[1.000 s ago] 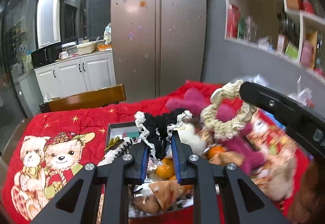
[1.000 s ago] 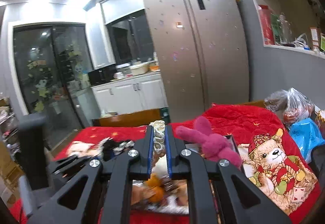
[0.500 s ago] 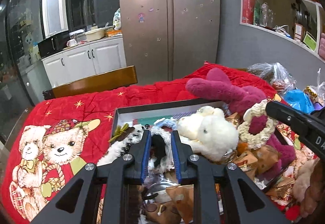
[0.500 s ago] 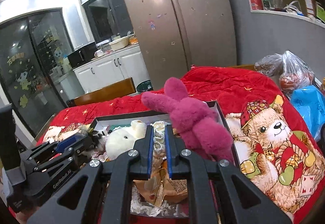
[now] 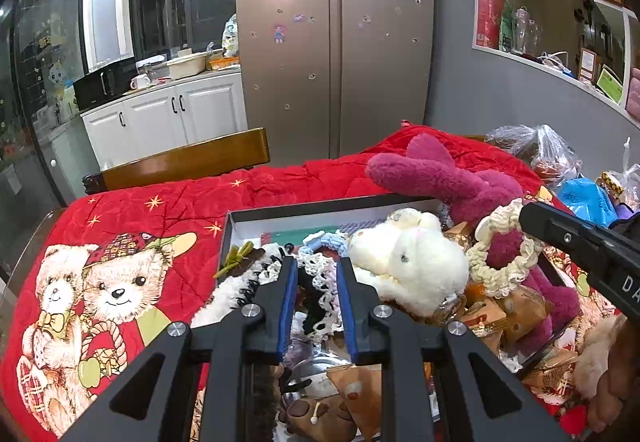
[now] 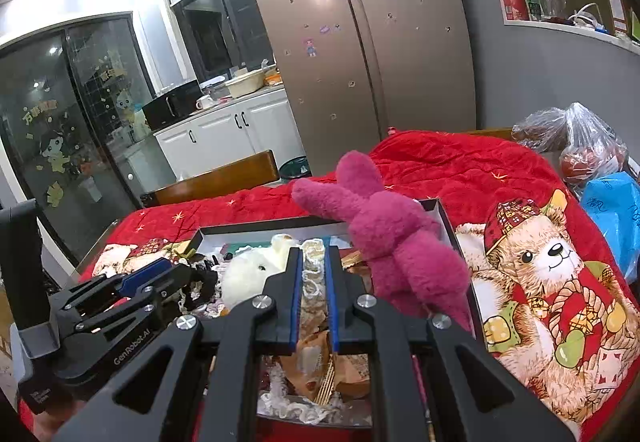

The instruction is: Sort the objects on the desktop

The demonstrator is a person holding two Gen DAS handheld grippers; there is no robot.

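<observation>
Quilted red cloth (image 5: 280, 193), printed with bears, spreads beyond both jaw pairs. Ahead of them sits a shallow dark-rimmed box (image 5: 304, 209) heaped with soft things. A fuzzy magenta rabbit (image 6: 392, 242) lies right of the right gripper (image 6: 313, 262), whose blue-padded jaws are clamped on a cream knotted rope ring (image 5: 500, 262). A fluffy white plush (image 5: 408, 266) lies right of the left gripper (image 5: 317, 270), which pinches a black, lace-edged scrunchie (image 5: 316, 290) low over the box.
</observation>
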